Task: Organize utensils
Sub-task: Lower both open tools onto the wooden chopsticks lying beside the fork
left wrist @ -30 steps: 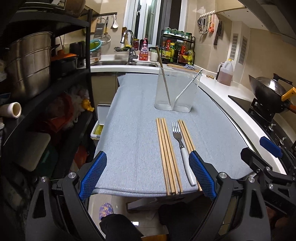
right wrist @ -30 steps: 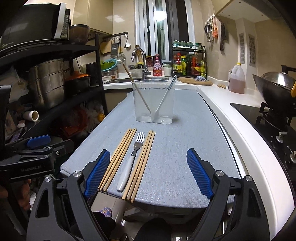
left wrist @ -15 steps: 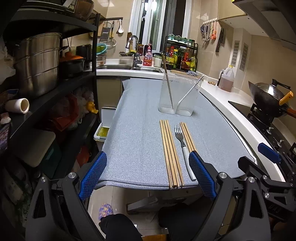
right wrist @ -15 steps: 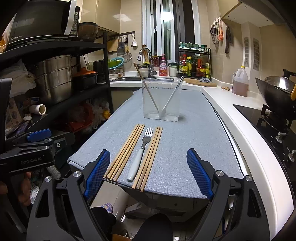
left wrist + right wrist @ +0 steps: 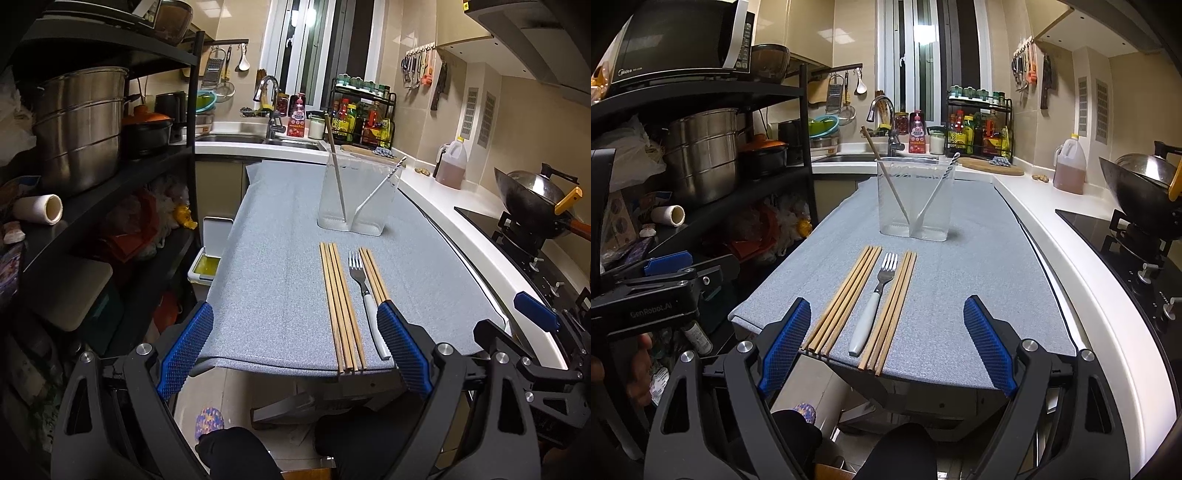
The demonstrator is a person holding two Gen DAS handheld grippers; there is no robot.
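left gripper (image 5: 295,350): we hold it spread wide, nothing in it — off the table's near edge.
right gripper (image 5: 886,347): ours too, spread and bare.
fork (image 5: 875,302): flat on the grey table (image 5: 979,295), between two chopstick bundles (image 5: 846,299).
holder (image 5: 916,195): clear, further back — one chopstick and one utensil inside.

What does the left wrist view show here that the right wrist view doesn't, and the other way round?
Only the left wrist view shows the white bin beside the table and the right gripper from the side. Only the right wrist view shows the microwave on the shelf and the left gripper from the side. Both show the fork between two chopstick groups, the clear holder, and open, empty jaws.
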